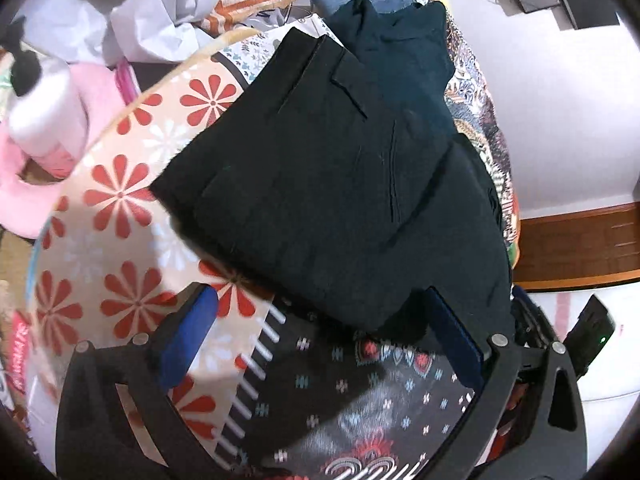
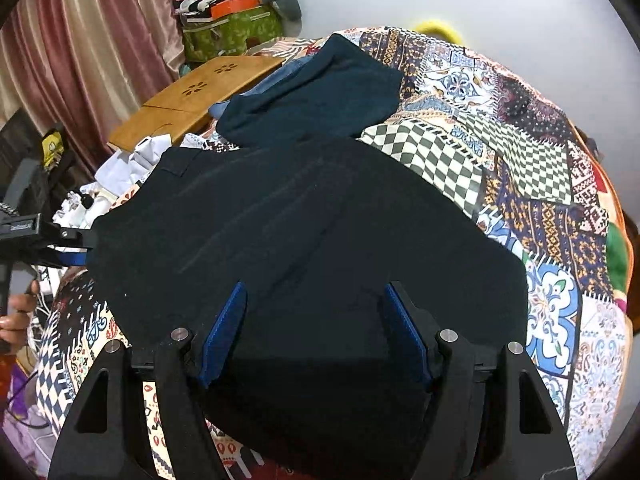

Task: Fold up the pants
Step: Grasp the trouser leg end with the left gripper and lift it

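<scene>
Black pants (image 1: 320,184) lie folded on a patterned bedspread (image 1: 120,184), waistband and pocket toward the far side. My left gripper (image 1: 320,320) is open, its blue pads just at the near corner of the pants, the right pad against the cloth edge. In the right wrist view the same black pants (image 2: 300,220) fill the middle. My right gripper (image 2: 316,312) is open, jaws wide, hovering low over the near part of the pants. The left gripper (image 2: 60,248) shows at the left edge beside the pants.
A dark teal garment (image 2: 320,96) lies beyond the pants, over a blue one. A wooden lap tray (image 2: 192,100), white cloths (image 1: 168,12) and a pink cushion (image 1: 36,192) crowd the far left. Patchwork bedspread (image 2: 540,168) extends right. A wall is behind.
</scene>
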A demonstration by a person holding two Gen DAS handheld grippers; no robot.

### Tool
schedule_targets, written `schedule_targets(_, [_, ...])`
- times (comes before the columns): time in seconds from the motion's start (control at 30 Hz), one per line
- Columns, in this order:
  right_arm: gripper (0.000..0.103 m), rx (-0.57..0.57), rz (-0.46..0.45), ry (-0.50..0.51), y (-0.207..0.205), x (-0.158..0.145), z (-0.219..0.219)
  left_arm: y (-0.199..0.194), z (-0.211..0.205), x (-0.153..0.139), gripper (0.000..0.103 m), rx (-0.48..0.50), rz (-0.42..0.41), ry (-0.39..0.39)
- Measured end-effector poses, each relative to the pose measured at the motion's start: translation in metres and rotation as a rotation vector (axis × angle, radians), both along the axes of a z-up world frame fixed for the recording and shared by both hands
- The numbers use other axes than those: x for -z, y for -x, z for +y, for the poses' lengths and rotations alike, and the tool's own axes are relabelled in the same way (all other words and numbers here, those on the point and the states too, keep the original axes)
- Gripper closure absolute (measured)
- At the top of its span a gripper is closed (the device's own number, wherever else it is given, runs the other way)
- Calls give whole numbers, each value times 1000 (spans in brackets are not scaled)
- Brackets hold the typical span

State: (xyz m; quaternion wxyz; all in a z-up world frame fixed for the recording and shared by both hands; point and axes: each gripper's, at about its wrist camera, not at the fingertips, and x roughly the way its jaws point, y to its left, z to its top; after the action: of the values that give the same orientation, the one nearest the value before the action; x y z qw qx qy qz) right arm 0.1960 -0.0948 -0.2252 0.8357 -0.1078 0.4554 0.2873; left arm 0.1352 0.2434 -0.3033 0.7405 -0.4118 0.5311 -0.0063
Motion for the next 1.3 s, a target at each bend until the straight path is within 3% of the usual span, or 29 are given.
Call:
schedule_targets(0.23, [36, 4, 25, -26, -2, 3, -2, -28, 10, 18, 1, 2, -10, 68])
schedule_targets(0.3, [36, 6, 32, -36, -2, 3, -3, -34, 14, 19, 10, -17, -3, 55])
schedule_targets(0.37, [36, 9, 38, -43, -3, 4, -4, -38, 17, 17, 38, -22, 5, 10])
schedule_targets(0.4, [36, 10, 39, -46, -3, 4, -5, -39, 17, 16, 42, -24, 7, -3])
schedule_targets(0.47, [36, 14, 43, -51, -3, 4, -6, -42, 17, 15, 61, -35, -7, -13])
schedule_targets(0.57, [36, 26, 39, -54, -1, 2, -8, -43, 12, -2, 75, -24, -33, -114])
schedule_targets(0.67, [36, 45, 29, -65, 1, -3, -15, -44, 4, -33, 80, 2, -90, -270])
schedule_targets(0.83, [36, 106, -18, -85, 1, -22, -47, -40, -14, -104, 85, -1, -225, -528])
schedule_targets(1.03, [36, 236, -66, -79, -3, -35, -102, -40, -54, -173, 86, 13, -388, -774])
schedule_targets(1.13, [36, 275, -48, -60, -4, -26, -120, -41, -91, -194, 87, 72, -465, -846])
schedule_targets(1.3, [36, 270, 30, -24, 0, 3, -125, -55, -154, -213, 89, 190, -565, -824])
